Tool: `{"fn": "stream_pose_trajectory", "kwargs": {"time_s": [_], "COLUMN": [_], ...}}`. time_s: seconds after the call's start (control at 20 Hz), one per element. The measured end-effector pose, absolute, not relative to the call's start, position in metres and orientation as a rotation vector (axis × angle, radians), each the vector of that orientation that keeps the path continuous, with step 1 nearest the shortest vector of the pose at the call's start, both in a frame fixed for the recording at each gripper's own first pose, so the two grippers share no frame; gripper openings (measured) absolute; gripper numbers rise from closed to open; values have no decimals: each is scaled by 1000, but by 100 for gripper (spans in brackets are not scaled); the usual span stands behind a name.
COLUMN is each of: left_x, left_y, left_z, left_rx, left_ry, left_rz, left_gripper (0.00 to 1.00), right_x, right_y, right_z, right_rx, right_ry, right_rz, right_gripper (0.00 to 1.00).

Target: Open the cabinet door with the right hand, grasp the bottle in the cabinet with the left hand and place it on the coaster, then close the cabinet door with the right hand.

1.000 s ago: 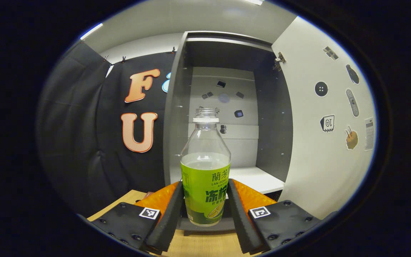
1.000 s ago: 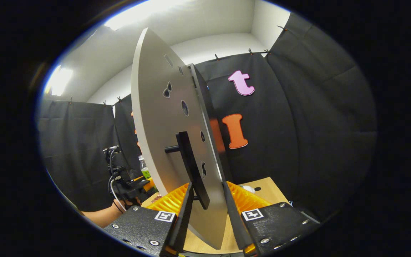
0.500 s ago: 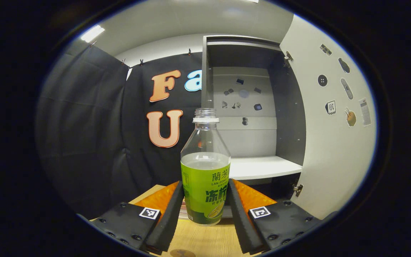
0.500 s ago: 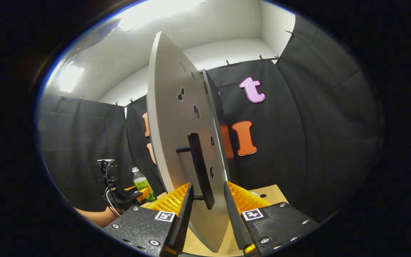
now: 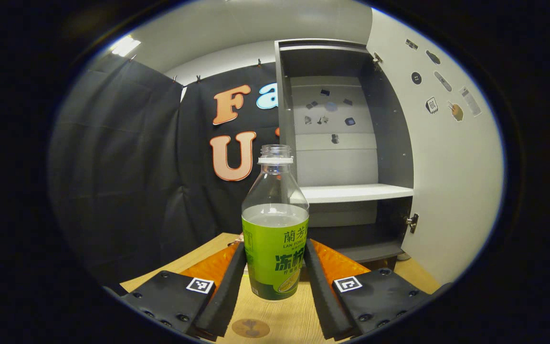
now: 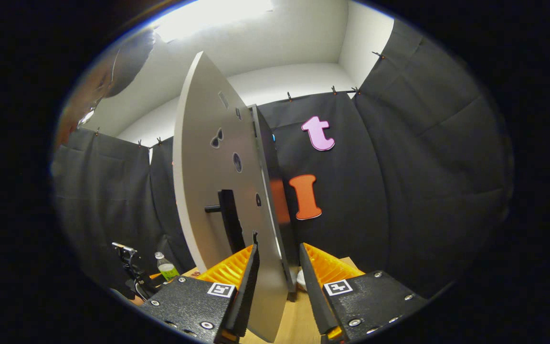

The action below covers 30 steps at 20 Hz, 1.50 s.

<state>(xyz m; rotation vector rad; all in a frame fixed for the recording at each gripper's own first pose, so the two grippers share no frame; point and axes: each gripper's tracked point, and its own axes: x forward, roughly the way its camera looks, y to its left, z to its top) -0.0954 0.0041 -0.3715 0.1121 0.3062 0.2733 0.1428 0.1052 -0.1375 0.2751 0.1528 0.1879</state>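
The left gripper (image 5: 275,286) clamps the clear, green-labelled plastic bottle (image 5: 275,229) upright above the wooden table (image 5: 284,320). The right gripper (image 6: 275,286) is parted around the grey cabinet door (image 6: 217,191)'s near edge.

The left gripper view sits low over the desk (image 5: 299,320), facing the open cabinet (image 5: 346,143) at the upper right of its frame, with the bottle (image 5: 275,229) close at centre. The right gripper view looks edge-on along the cabinet door (image 6: 217,191), very near it. Both views share door, desk and bottle (image 6: 166,269), small at lower left.
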Motion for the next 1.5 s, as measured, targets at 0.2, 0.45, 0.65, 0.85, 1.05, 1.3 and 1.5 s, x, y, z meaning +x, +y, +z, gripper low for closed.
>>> {"fn": "stream_pose_trajectory", "kwargs": {"time_s": [0.2, 0.45, 0.65, 0.85, 1.05, 1.3, 1.5], "left_x": [-115, -134, -141, -144, -151, -160, -174], "left_y": [7, 12, 30, 42, 52, 61, 73], "left_z": [-407, -449, -483, -507, -525, -537, -541], "left_rx": [138, 184, 192, 192, 191, 161, 125], "left_ry": [342, 366, 398, 414, 437, 461, 482], "left_rz": [288, 288, 321, 344, 379, 399, 433], "left_gripper": [77, 77, 77, 77, 79, 80, 78], "right_x": [151, 171, 181, 196, 203, 211, 210], "right_y": [103, 93, 82, 83, 88, 93, 97], "right_z": [-148, -153, -160, -167, -168, -171, -172], "right_rx": [276, 234, 222, 236, 232, 236, 238], "right_ry": [178, 184, 202, 212, 207, 214, 213], "right_rz": [158, 119, 68, 36, 36, 43, 58], "right_gripper": [54, 54, 54, 54, 54, 54, 54]}}
